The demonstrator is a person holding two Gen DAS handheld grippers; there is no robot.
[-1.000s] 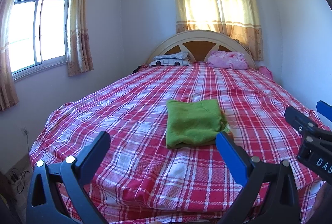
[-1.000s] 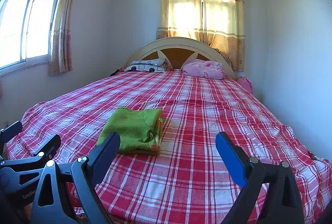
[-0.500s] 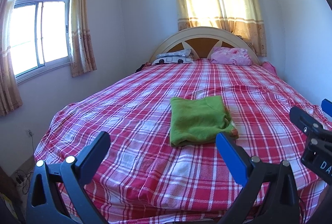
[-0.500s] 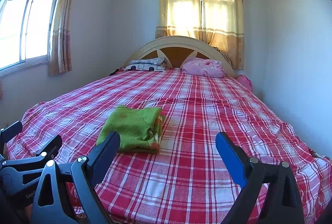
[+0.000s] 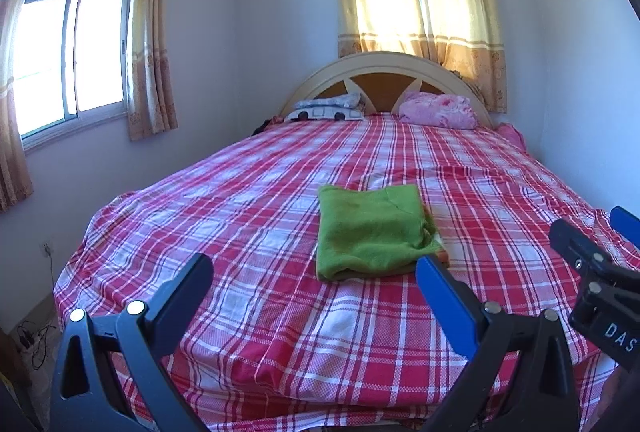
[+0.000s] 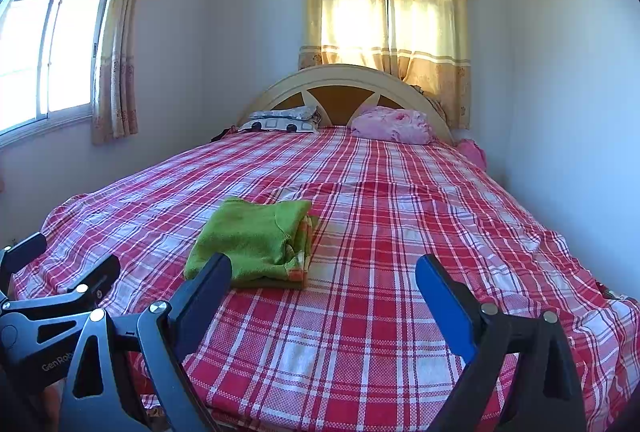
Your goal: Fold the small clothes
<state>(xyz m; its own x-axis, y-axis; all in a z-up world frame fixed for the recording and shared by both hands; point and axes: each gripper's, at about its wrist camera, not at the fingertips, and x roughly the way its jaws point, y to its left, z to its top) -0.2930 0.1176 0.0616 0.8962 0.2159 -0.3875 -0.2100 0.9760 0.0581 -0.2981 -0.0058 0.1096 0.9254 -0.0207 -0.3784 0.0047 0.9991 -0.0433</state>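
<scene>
A folded green garment (image 5: 370,232) lies flat on the red plaid bedsheet (image 5: 260,216), near the foot half of the bed. An orange layer shows at its right edge (image 6: 298,264). My left gripper (image 5: 314,286) hangs open near the foot of the bed, short of the garment, nothing between its fingers. My right gripper (image 6: 322,284) is also open and empty, to the right of the garment (image 6: 252,240). Each gripper shows at the edge of the other's view: the right gripper (image 5: 592,244) and the left gripper (image 6: 60,264).
Two pillows, a patterned pillow (image 5: 326,108) and a pink pillow (image 5: 438,110), lie against the curved headboard (image 5: 384,72). White walls close in on both sides, with a window (image 5: 72,56) at left. A cable and wall socket (image 5: 46,248) sit low by the bed's left corner.
Both grippers have drawn back and up slightly from the bed; the green garment looks a little farther off. It lies unmoved, and both grippers stay open.
</scene>
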